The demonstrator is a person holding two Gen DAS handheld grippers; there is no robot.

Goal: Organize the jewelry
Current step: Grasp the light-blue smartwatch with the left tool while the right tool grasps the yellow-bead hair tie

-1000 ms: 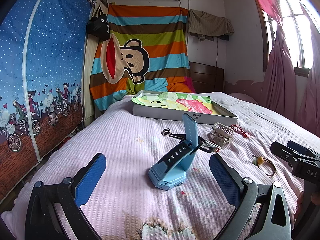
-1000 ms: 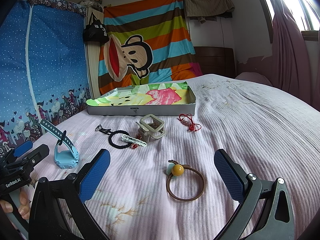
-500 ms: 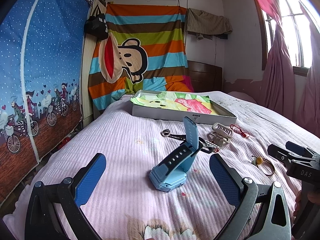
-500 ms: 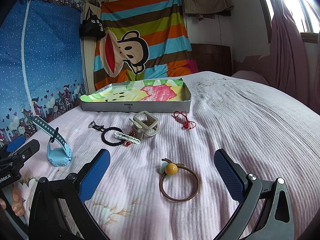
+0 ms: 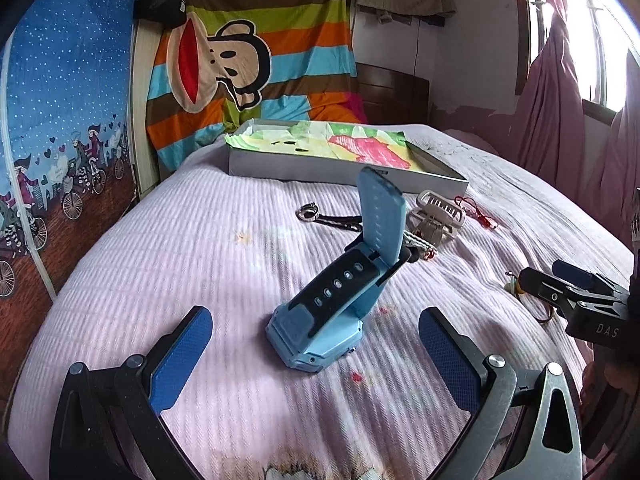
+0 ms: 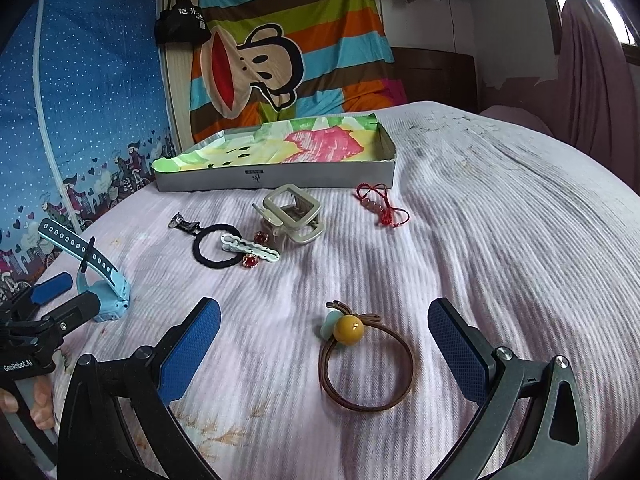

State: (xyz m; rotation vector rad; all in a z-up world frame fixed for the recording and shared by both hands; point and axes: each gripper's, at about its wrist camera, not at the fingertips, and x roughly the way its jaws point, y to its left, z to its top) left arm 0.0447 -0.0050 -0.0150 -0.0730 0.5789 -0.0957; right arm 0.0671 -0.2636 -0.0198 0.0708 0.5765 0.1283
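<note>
A light blue watch [image 5: 320, 328] stands on the pink bedspread, its strap sticking up, between the spread fingers of my open left gripper [image 5: 316, 344]. My open right gripper [image 6: 324, 340] straddles a brown hair tie with a yellow bead [image 6: 366, 360]. Farther back lie a beige claw clip [image 6: 294, 216], a black hair tie [image 6: 214, 246], a white clip [image 6: 250, 248], a red cord bracelet [image 6: 380, 206] and a small metal charm [image 6: 178, 220]. A shallow grey box [image 6: 280, 178] with a colourful lining sits behind them. The watch [image 6: 106, 284] also shows at the right wrist view's left.
The bed [image 6: 500, 240] stretches bare to the right. A blue patterned wardrobe [image 5: 60, 100] stands on the left and a striped monkey cloth [image 5: 248, 48] hangs behind. Pink curtains [image 5: 560, 112] hang at right. A hand [image 6: 38, 404] holds the left gripper's handle.
Both grippers have moved forward and lower: the watch now sits nearer between the left fingers, and the brown hair tie nearer between the right fingers. Both stay open.
</note>
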